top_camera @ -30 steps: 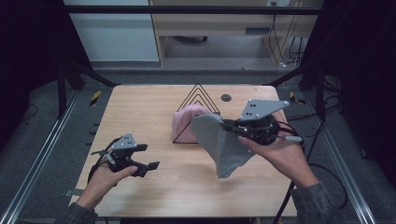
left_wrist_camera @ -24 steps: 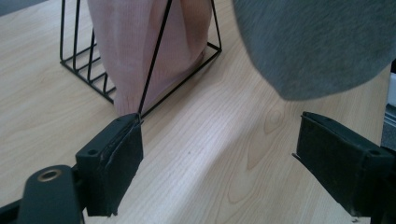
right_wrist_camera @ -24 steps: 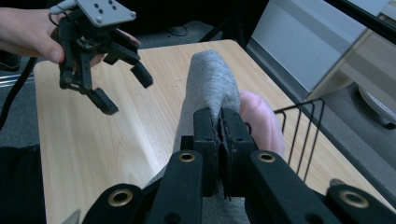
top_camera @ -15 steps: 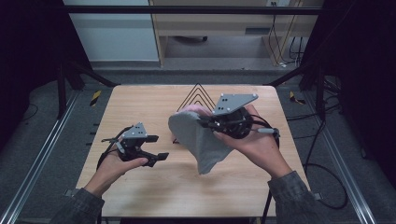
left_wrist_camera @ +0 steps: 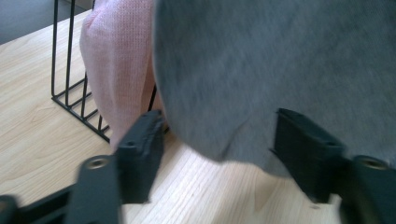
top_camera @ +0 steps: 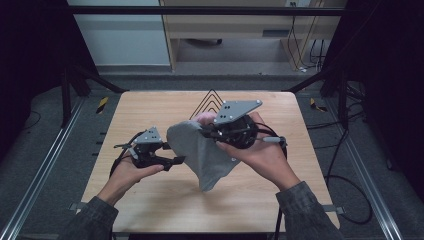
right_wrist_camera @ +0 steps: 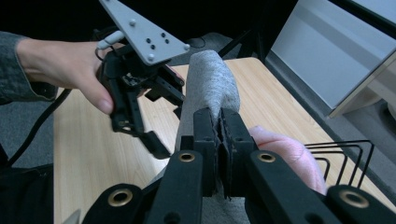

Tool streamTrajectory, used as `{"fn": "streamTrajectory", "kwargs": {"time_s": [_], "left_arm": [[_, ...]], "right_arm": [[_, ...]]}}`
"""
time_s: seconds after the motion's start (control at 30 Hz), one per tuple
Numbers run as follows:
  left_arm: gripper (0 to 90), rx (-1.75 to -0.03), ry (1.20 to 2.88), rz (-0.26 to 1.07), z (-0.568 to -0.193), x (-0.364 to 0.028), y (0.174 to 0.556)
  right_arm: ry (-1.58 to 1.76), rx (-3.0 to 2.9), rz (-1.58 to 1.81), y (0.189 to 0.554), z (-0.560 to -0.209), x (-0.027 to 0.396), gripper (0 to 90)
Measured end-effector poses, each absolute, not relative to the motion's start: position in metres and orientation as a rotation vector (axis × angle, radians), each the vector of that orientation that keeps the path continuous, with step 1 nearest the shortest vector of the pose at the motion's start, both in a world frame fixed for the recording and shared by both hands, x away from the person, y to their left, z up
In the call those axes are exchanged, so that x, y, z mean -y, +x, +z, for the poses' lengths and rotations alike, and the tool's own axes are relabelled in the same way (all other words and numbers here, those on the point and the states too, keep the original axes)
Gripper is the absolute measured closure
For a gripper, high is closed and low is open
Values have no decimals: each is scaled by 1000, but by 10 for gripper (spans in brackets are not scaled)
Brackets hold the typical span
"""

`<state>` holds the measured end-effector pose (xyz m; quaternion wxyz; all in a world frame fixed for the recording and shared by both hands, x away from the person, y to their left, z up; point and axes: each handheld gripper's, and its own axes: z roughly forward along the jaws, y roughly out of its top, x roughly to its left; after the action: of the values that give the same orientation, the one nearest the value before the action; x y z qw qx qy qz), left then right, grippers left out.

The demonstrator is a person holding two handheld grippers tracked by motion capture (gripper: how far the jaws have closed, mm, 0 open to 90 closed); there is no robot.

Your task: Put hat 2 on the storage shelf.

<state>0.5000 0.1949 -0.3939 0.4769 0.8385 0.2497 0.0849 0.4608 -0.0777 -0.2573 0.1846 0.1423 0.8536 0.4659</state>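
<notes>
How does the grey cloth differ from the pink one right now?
The grey cloth hangs in the air, pinched by the right gripper; the pink cloth rests against the black wire rack on the table. Grey looks smooth, pink looks knitted. Both are soft fabric.

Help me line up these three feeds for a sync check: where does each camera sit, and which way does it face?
High view: above the person's side, looking forward and down at the table; both forearms, left gripper, right gripper.
Left gripper view: rides the left gripper, facing the grey cloth between its jaws, which have just been closing.
Right gripper view: rides the right gripper, facing the left hand.
All share the grey cloth, pink cloth and wire rack.
</notes>
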Motion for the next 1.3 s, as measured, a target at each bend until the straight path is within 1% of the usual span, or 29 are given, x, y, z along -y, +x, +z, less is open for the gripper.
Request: {"fn": "streamTrajectory", "kwargs": {"time_s": [0.03,0.1,0.13,0.17,0.27,0.3,0.43,0.63,0.73,1.0,1.17,1.3], "left_arm": [[458,-614,2043,216,-395,-192,502],[614,-598,2039,208,-399,-186,506],[655,-590,2039,204,-400,-183,507],[721,-578,2045,199,-401,-180,508],[839,-567,2069,192,-399,-172,507],[855,-566,2079,194,-396,-171,506],[863,-541,2103,221,-375,-169,501],[864,-543,2123,283,-325,-174,500],[865,-535,2130,330,-293,-174,503],[865,-553,2094,380,-241,-174,517],[865,-569,2043,428,-220,-170,528],[865,-572,2024,505,-200,-167,540]], "right_arm": [[406,-2411,1312,461,-259,78,865],[427,-2416,1303,463,-263,79,865],[435,-2415,1302,463,-265,80,865],[450,-2415,1300,464,-268,83,865],[496,-2409,1292,466,-274,93,865],[513,-2403,1289,466,-275,96,865],[568,-2371,1289,468,-277,113,865],[663,-2281,1329,477,-265,136,865],[690,-2245,1359,482,-254,141,865],[721,-2151,1436,497,-220,145,865],[734,-2093,1462,511,-207,145,865],[773,-2048,1498,529,-200,151,864]]}}
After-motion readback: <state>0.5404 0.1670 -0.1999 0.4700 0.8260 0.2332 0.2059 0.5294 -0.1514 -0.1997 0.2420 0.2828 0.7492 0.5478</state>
